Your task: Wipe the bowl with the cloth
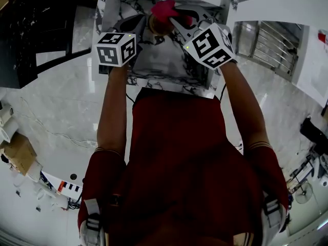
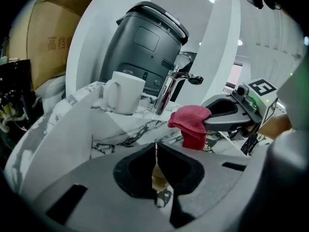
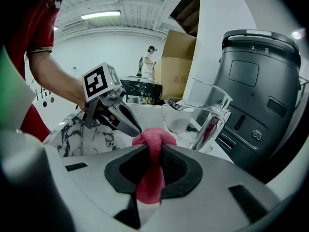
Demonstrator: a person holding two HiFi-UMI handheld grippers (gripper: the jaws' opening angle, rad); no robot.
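Tightly pressed together, the jaws of the right gripper [image 3: 153,148] pinch the red cloth [image 3: 152,173], which bunches up just beyond the fingertips and hangs down behind them. The left gripper [image 2: 155,148] is closed too, with a thin tan edge clamped between its pads. It looks like the rim of the bowl [image 2: 159,177], though little of it shows. The two sets of fingertips nearly meet, with the cloth just past the left gripper's tips and to their right. Below both lies the marbled counter [image 2: 130,129]. Farther ahead of the left fingers a white mug [image 2: 123,92] stands upright, with a chrome tap [image 2: 168,92] just beside it and a dark grey appliance [image 2: 145,42] behind them. A cardboard box [image 2: 43,42] sits well off to the left of those fingers
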